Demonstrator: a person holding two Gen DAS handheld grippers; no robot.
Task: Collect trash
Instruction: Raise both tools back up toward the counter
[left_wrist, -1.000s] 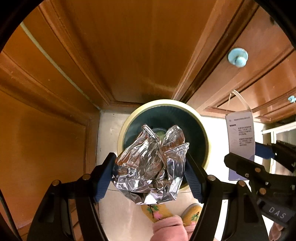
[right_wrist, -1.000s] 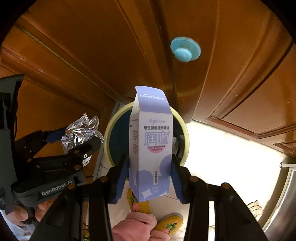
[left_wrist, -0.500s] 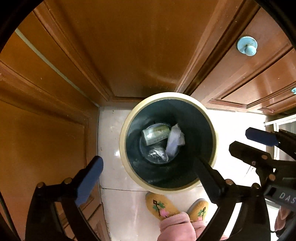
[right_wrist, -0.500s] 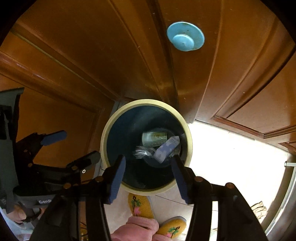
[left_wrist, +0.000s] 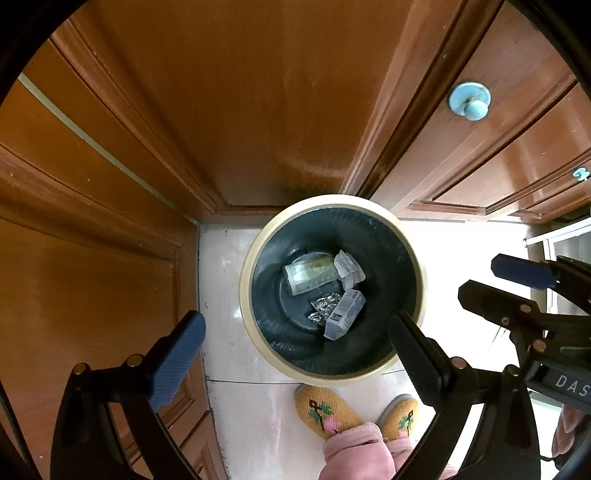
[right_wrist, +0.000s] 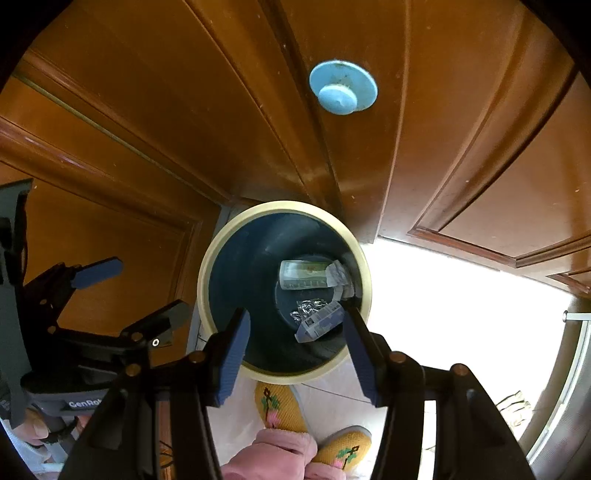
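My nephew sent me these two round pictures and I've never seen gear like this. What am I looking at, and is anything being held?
A person holds a two-finger tool in each hand, with a fisheye camera on each looking along its fingers. One picture comes from the left hand-held gripper, the other from the right hand-held gripper. Both are open and hold nothing. Below them a trash bin stands on a pale floor beside wooden cabinets. Inside lie a purple carton, crumpled foil and a green packet. The person's yellow slippers show below.

You can read "DAS" in pale letters on the body of the right gripper (left_wrist: 517, 291) at your left camera's edge, and "GenRo", cut off, on the left gripper (right_wrist: 122, 295) body in your right camera. Print on the binned packaging is illegible.
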